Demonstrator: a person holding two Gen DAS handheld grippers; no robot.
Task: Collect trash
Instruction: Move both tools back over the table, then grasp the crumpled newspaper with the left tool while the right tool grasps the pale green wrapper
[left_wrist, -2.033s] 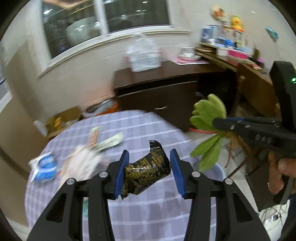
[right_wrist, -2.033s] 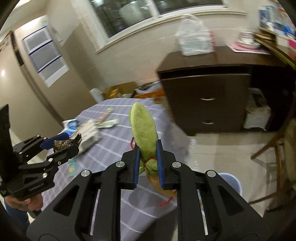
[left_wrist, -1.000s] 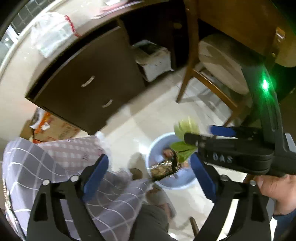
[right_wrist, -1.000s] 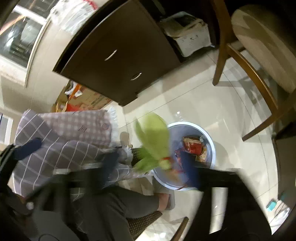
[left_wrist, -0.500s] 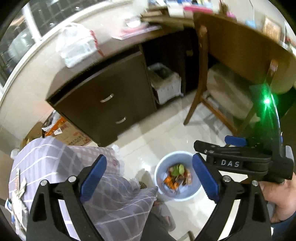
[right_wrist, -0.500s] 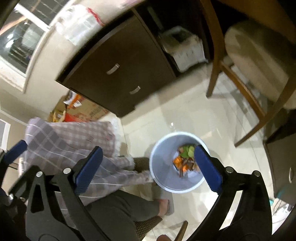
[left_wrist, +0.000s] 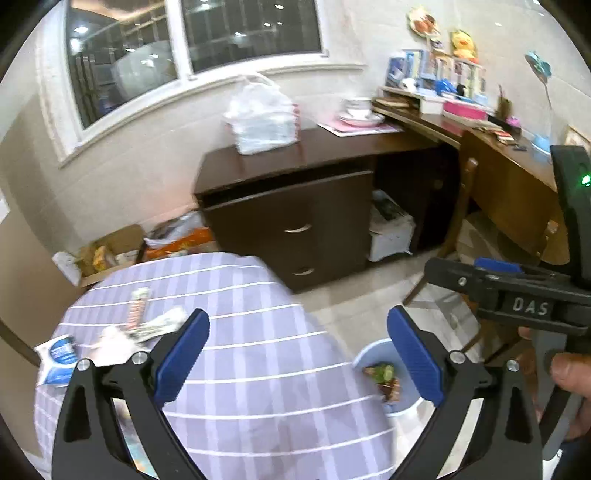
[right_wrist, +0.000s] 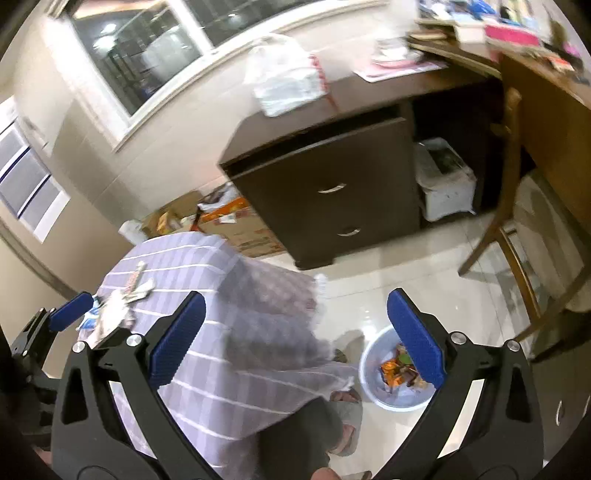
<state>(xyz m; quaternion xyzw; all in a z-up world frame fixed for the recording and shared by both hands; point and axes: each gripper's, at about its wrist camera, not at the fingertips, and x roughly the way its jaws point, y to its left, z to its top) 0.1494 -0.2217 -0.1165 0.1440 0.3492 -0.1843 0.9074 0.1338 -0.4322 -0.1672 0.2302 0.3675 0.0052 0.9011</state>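
Note:
My left gripper (left_wrist: 297, 356) is open and empty above the round table with the purple checked cloth (left_wrist: 258, 369). My right gripper (right_wrist: 295, 339) is open and empty; it also shows at the right of the left wrist view (left_wrist: 476, 280). A pale blue bin (right_wrist: 391, 380) on the floor beside the table holds green and orange trash; it also shows in the left wrist view (left_wrist: 384, 376). Several wrappers (left_wrist: 147, 321) and a blue-white packet (left_wrist: 57, 360) lie on the table's far left side.
A dark drawer cabinet (left_wrist: 295, 221) with a white plastic bag (left_wrist: 262, 118) on top stands behind the table. A wooden desk and chair (left_wrist: 465, 206) are at the right. Cardboard boxes (right_wrist: 221, 218) sit on the floor by the wall. My legs (right_wrist: 314, 424) are below.
Both grippers let go of their trash, the dark wrapper and the green leafy piece, over the bin. Both then swung up from the floor view toward the table and stand wide open.

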